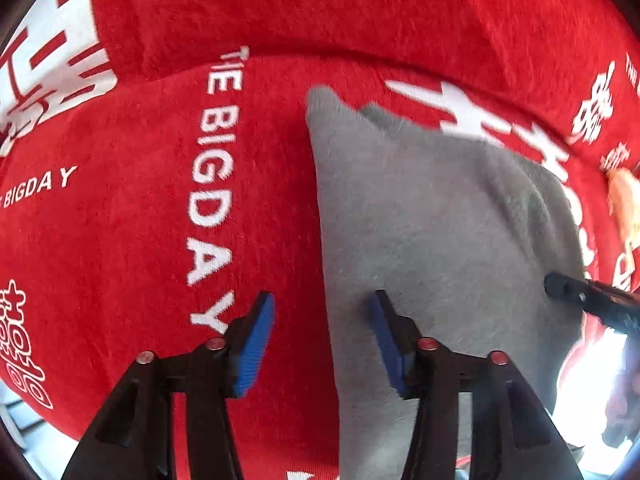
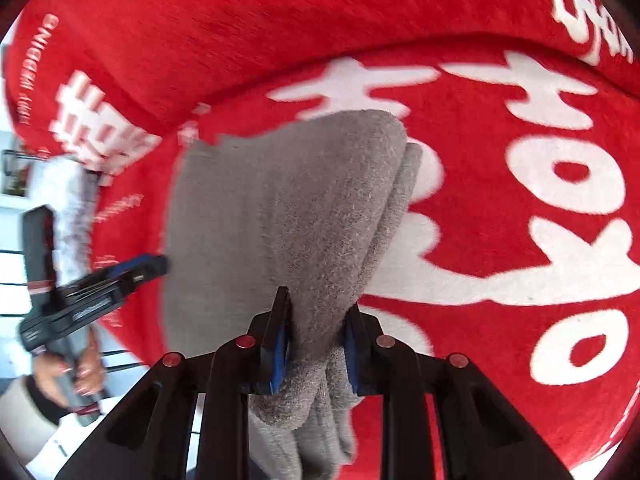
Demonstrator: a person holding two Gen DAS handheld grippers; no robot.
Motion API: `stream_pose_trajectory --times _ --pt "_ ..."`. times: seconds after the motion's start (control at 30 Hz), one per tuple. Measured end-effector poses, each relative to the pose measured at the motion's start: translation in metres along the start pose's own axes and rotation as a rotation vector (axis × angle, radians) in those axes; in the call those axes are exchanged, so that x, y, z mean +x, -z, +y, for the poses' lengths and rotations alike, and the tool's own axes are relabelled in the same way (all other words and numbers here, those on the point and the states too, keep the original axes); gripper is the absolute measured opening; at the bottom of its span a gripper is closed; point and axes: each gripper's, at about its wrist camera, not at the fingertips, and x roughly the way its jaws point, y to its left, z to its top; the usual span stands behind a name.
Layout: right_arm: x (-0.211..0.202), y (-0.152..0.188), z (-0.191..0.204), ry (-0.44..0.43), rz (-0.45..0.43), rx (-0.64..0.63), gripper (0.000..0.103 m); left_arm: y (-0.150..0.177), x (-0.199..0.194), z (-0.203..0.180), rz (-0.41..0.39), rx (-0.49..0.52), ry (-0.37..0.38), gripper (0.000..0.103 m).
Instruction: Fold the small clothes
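Left wrist view: a red plush blanket (image 1: pixel 140 208) with white lettering, "THE BIG DAY" among it, and large white characters covers the whole surface ahead of the left tongs (image 1: pixel 322 320); what lies under the blanket cannot be told. A fold or ridge of the same blanket runs across beyond the tongs. A grey fleece garment (image 1: pixel 432 220) lies on the blanket, ahead of and to the right of the left tongs, its straight left edge running away from them. The left tongs are spread wide, blue pads (image 1: pixel 256 348) facing each other; the right-hand finger sits over the garment's near left edge, the left-hand finger over bare blanket. Nothing is between the pads. The tip of the right tongs (image 1: pixel 560 286) enters from the right, at the garment's right side.

Right wrist view: the red blanket (image 2: pixel 500 184) again fills the field. The grey garment (image 2: pixel 288 208) extends forward from the right tongs (image 2: pixel 316 332), partly doubled over, with a layered fold along its right side. The right tongs are pinching a gathered bunch of the garment between the blue pads (image 2: pixel 280 344); loose folds hang below the grip. To the left, the left tongs (image 2: pixel 156 266) meet the garment's left edge, held by the person's left hand (image 2: pixel 76 372).
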Motion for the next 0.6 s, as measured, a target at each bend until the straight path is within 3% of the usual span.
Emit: stream_pose_trajectory --times 0.1,0.3,0.5,0.6 --pt "-0.001 0.010 -0.038 -0.063 0.002 0.175 0.040 0.002 -0.004 -0.007 -0.024 0.038 -0.056 0.060" --pt "-0.027 0.024 -0.046 -0.002 0.011 0.208 0.040 0.005 -0.018 0.000 -0.005 0.012 -0.085 0.060" --pt "-0.031 0.039 -0.035 -0.218 0.031 0.291 0.041 0.021 -0.038 0.005 0.008 -0.005 -0.077 0.060" --pt "-0.017 0.044 -0.026 -0.193 0.051 0.301 0.040 0.030 -0.034 -0.001 0.034 0.009 -0.085 0.060"
